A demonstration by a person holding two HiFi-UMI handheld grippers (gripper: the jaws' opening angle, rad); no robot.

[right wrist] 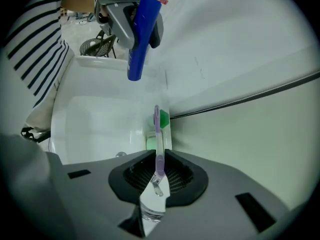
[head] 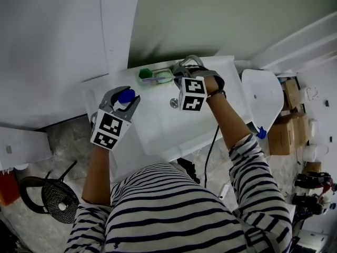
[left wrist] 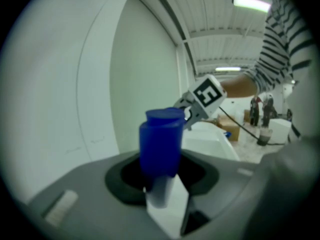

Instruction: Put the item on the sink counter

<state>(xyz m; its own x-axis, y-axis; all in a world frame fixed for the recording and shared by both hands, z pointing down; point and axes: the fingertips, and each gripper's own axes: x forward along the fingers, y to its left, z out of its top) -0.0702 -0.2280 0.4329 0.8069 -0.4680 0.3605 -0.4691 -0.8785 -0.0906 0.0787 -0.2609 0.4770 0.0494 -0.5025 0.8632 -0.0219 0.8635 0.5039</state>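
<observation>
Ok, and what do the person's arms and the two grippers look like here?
The left gripper and right gripper are grey with angular jaws, each carrying a white cube printed with black square markers. A thin black cable hangs below the right one. The person wears a black-and-white striped top, sleeves pushed up to the elbows.

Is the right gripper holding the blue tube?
No, the right gripper is shut on a purple toothbrush; the left gripper holds the blue tube.

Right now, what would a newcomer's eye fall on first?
The left gripper, at the left edge of the sink, has its jaws closed on a blue tube. The right gripper grips a thin purple toothbrush over the sink counter, beside a green item.
</observation>
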